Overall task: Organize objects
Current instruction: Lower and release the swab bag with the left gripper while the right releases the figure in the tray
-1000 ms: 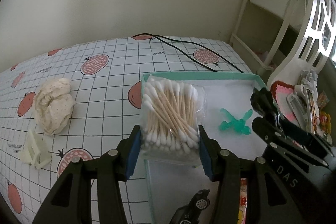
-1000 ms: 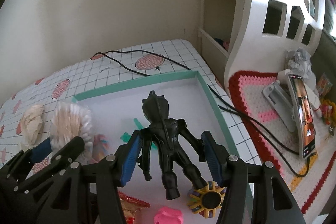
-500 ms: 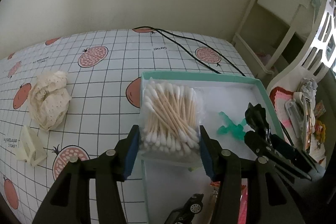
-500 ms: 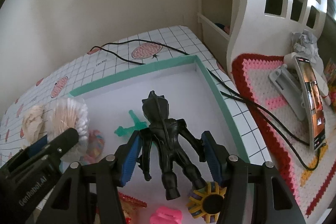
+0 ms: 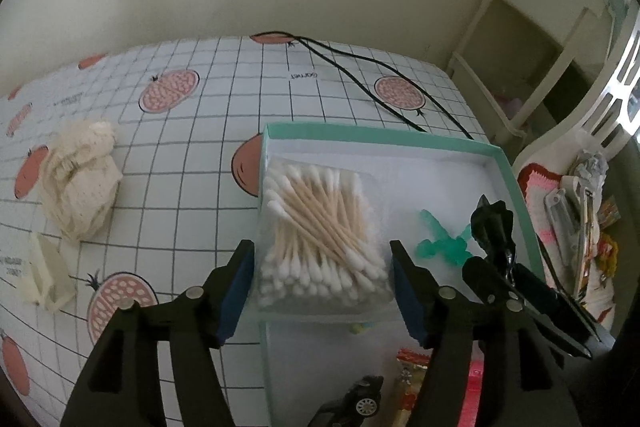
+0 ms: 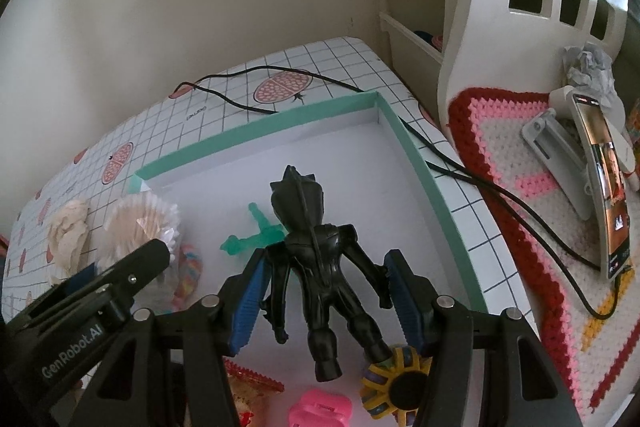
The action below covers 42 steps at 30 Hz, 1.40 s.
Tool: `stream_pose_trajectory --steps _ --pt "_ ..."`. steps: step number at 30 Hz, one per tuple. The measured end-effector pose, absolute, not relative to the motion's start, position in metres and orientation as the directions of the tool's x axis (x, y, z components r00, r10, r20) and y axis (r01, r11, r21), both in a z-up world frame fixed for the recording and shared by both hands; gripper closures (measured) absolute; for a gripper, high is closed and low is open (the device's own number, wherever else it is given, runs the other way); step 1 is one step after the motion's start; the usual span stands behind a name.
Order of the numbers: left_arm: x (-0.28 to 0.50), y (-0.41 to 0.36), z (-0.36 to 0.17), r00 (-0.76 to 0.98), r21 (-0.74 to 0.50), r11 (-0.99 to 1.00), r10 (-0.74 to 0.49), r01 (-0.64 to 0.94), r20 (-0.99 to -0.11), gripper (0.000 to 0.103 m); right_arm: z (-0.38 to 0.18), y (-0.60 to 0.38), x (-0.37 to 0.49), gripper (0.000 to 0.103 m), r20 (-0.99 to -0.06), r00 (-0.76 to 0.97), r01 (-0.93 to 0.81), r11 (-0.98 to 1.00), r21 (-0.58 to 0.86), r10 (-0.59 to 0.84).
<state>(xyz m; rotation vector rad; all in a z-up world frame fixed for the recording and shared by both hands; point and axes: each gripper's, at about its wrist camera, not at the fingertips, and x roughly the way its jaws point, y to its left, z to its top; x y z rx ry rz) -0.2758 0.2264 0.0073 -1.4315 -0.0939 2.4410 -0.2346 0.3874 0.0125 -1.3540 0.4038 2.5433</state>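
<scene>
A clear box of cotton swabs lies inside the left wall of the teal-rimmed white tray. My left gripper is open around it, with a thin gap beside the left pad. In the right wrist view the box shows beside the left gripper's finger. My right gripper is shut on a black toy figure, held above the tray floor, pads pressing its arms. The figure also shows at the right of the left wrist view.
The tray also holds a green translucent toy, a yellow-purple wheel, a pink clip and a black toy car. On the tablecloth lie a cream cloth, a cream plastic piece and a black cable. A phone on a stand stands right.
The left fingers have spread apart from the swab box, which now rests in the tray. The right gripper has lifted a little, still holding the black figure.
</scene>
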Motion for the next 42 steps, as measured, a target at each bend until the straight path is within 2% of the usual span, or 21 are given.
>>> stream_pose_trajectory --steps 5,24,35,38,42 --pt "-0.276 0.225 0.005 -0.427 -0.251 -0.940 0.329 -0.230 -0.842 0.030 0.015 0.390 -0.234 0.040 -0.834 -0.547 -0.336 -0.931 0.145 0.067" --pt "-0.274 0.213 0.029 -0.365 -0.331 -0.886 0.441 -0.325 -0.820 0.029 0.047 0.385 -0.231 0.040 -0.806 -0.582 -0.311 -0.945 0.101 0.105" --pt "-0.274 0.202 0.043 -0.364 -0.348 -0.875 0.462 -0.336 -0.808 0.029 0.055 0.381 -0.230 0.040 -0.797 -0.593 -0.307 -0.947 0.095 0.112" --pt "-0.275 0.196 0.045 -0.370 -0.348 -0.875 0.462 -0.336 -0.806 0.016 0.057 0.379 -0.230 0.040 -0.794 -0.597 -0.306 -0.947 0.095 0.113" --pt "-0.277 0.186 0.047 -0.379 -0.349 -0.878 0.461 -0.328 -0.802 0.015 0.056 0.376 -0.231 0.040 -0.796 -0.594 -0.306 -0.948 0.091 0.115"
